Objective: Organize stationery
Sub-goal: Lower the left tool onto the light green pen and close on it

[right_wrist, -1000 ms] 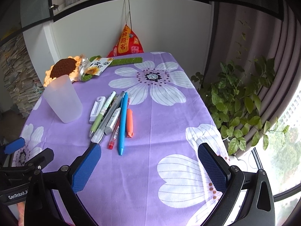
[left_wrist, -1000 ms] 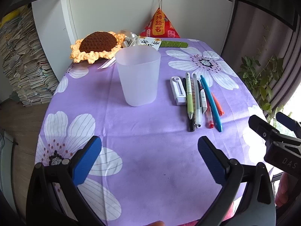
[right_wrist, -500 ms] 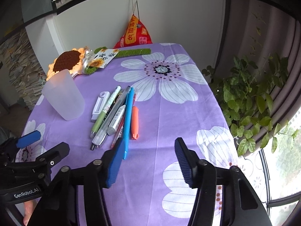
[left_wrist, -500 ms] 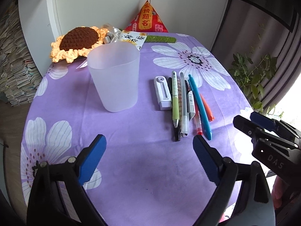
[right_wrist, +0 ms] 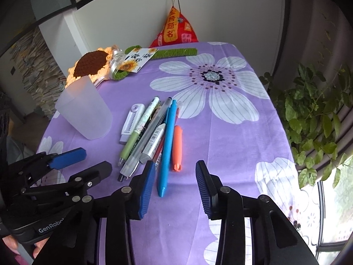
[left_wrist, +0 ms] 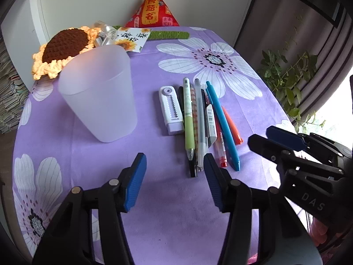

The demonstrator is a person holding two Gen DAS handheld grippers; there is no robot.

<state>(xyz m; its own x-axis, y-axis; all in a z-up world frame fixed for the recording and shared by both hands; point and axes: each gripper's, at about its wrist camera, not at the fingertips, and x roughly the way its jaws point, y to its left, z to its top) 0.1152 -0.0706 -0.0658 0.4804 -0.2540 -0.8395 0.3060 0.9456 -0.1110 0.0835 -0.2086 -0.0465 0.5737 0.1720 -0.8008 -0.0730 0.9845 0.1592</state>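
A frosted plastic cup (left_wrist: pixel 99 92) (right_wrist: pixel 85 108) stands upright on the purple flowered cloth. To its right lie a white correction tape (left_wrist: pixel 171 110) (right_wrist: pixel 132 121) and a row of several pens, among them a green pen (left_wrist: pixel 188 119) (right_wrist: pixel 138 130), a blue pen (left_wrist: pixel 222 123) (right_wrist: pixel 167 143) and an orange marker (left_wrist: pixel 231 125) (right_wrist: pixel 177 148). My left gripper (left_wrist: pixel 174 183) is open and empty, just short of the pens' near tips. My right gripper (right_wrist: pixel 174 185) is open and empty, over the blue pen's near tip and the orange marker.
A crocheted sunflower (left_wrist: pixel 64 46), a sunflower card (left_wrist: pixel 130 38), a green crocheted strip (left_wrist: pixel 169 35) and a red pyramid pouch (left_wrist: pixel 153 13) sit at the table's far end. A leafy plant (right_wrist: pixel 315 114) stands past the right edge. Paper stacks (right_wrist: pixel 33 66) are at left.
Both grippers have moved forward toward the pens and their jaws have narrowed, staying open. The cup and pens have not moved.
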